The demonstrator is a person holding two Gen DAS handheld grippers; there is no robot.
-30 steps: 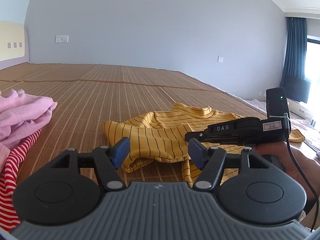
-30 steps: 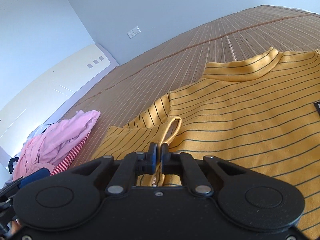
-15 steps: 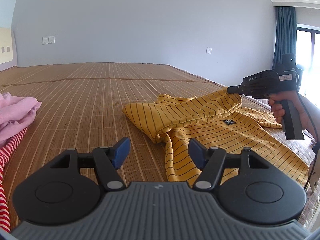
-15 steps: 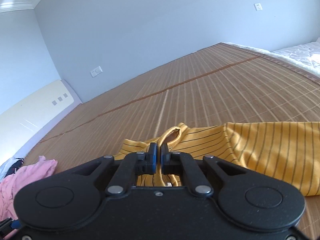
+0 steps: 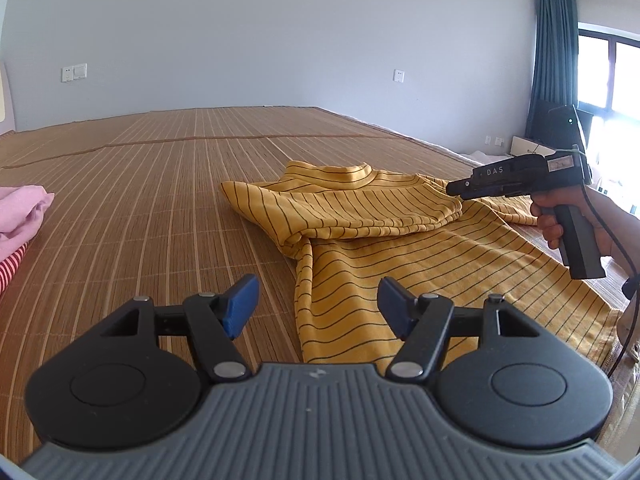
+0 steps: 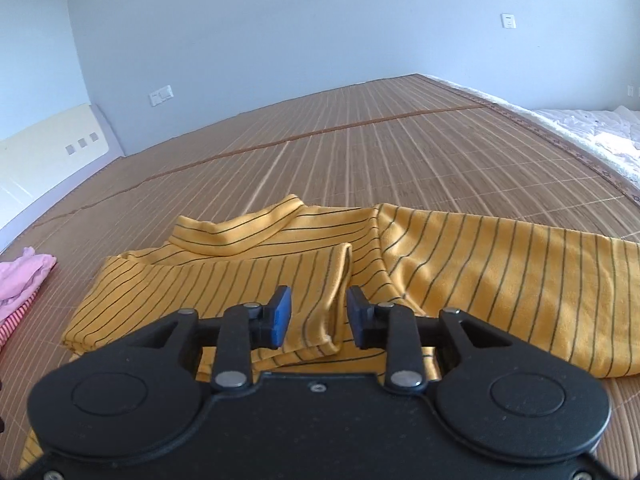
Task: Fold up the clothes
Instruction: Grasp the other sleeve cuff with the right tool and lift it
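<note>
A yellow shirt (image 5: 420, 248) with thin dark stripes lies on the bamboo mat (image 5: 160, 184), its left sleeve folded across the chest. My left gripper (image 5: 314, 308) is open, low over the mat at the shirt's near hem, holding nothing. In the left wrist view the right gripper (image 5: 454, 191) is held by a hand at the folded sleeve's cuff. In the right wrist view my right gripper (image 6: 318, 316) is open, with the sleeve cuff (image 6: 338, 280) lying loose between its blue pads. The same yellow shirt (image 6: 480, 276) spreads out beyond, collar at the far side.
Pink cloth (image 5: 20, 212) over a red-and-white striped garment (image 5: 12, 268) is piled at the mat's left edge; the pink cloth (image 6: 24, 276) also shows in the right wrist view. White bedding (image 6: 592, 128) lies at the far right. A curtain and window (image 5: 560, 60) stand right.
My right gripper carried the sleeve across the shirt, lowered it and opened, letting go of the cuff. The left gripper stayed open and swung right toward the shirt.
</note>
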